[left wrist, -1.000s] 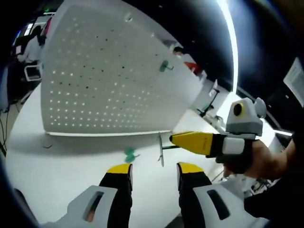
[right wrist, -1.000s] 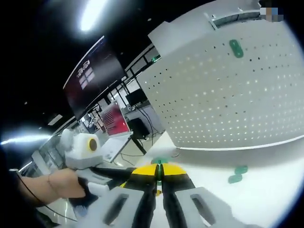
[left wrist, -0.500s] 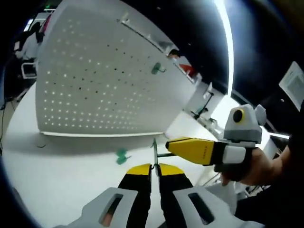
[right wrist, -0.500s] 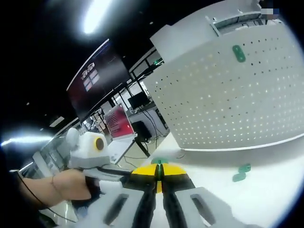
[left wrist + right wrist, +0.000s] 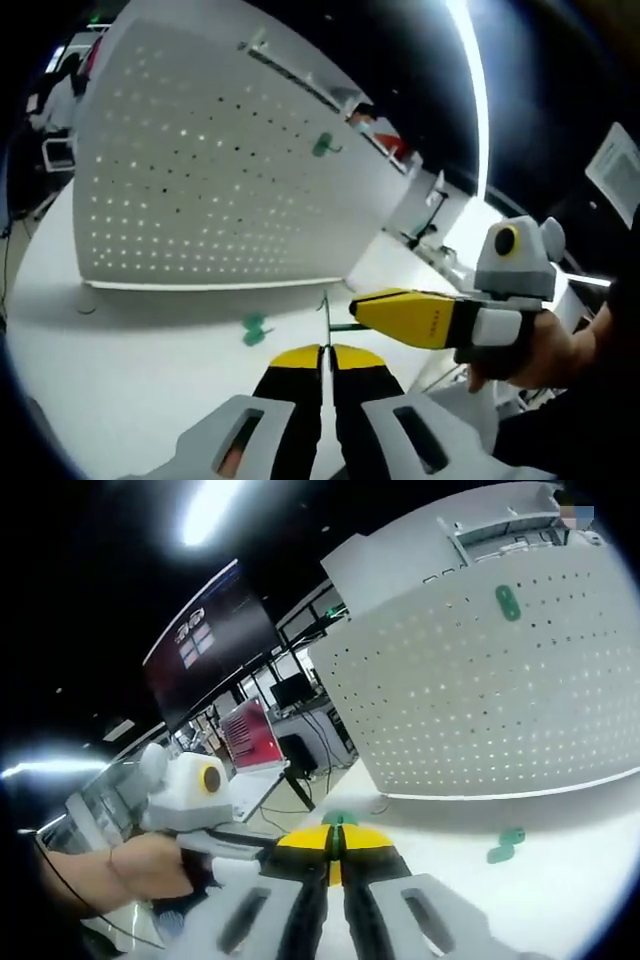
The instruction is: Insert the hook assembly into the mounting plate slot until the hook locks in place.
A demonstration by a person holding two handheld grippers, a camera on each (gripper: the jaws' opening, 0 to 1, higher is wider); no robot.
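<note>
Left gripper view: the left gripper (image 5: 322, 358) has just closed on the thin hook assembly (image 5: 326, 322), which the right gripper (image 5: 352, 308) also pinches, jaws together. Both now hold it above the counter (image 5: 120, 370), well short of the perforated mounting plate (image 5: 200, 180); insertion looks next.

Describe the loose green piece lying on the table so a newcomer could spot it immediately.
Start at the big white pegboard standing on the white table. Just in front of its bottom edge lies a small green piece. Unlike the green hook mounted high on the board, it rests flat on the tabletop.
</note>
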